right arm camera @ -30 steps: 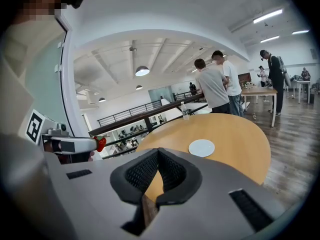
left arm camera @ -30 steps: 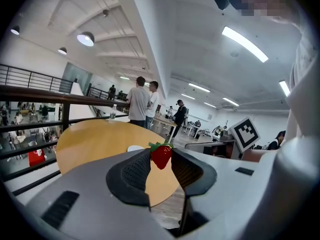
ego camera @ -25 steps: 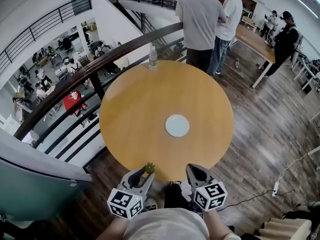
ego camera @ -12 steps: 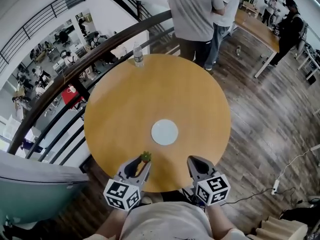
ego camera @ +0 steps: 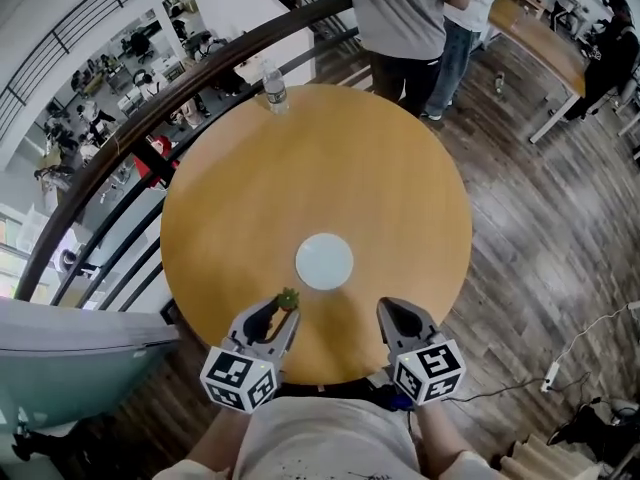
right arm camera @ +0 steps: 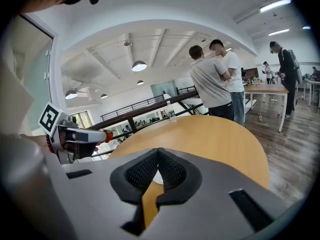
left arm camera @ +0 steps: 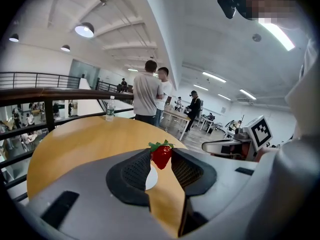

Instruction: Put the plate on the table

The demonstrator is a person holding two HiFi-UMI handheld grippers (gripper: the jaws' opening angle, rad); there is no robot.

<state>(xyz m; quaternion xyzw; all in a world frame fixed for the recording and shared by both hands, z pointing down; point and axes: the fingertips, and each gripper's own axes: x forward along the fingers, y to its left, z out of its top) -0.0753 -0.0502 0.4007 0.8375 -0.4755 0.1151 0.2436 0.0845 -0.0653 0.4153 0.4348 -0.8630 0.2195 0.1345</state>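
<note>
A white plate [ego camera: 324,261] lies flat on the round wooden table [ego camera: 300,158], towards its near side. My left gripper [ego camera: 284,306] hovers over the table's near edge, left of the plate, shut on a red strawberry [ego camera: 288,298] with green leaves. In the left gripper view the strawberry [left arm camera: 161,155] sits pinched between the pads, with the plate [left arm camera: 150,179] showing behind them. My right gripper [ego camera: 390,313] is at the near edge right of the plate, shut with nothing in it [right arm camera: 158,153]. The right gripper view shows the plate [right arm camera: 158,178] just beyond its jaws.
A clear water bottle [ego camera: 273,88] stands at the table's far edge by a dark railing [ego camera: 150,133] over a lower floor. Two people [ego camera: 405,18] stand beyond the table. Another table [ego camera: 545,43] stands far right. A white power strip and its cable [ego camera: 552,373] lie on the wood floor.
Both grippers have come forward from below the table's near edge to over it, closer to the plate. The strawberry stays in the left jaws. The plate has not moved.
</note>
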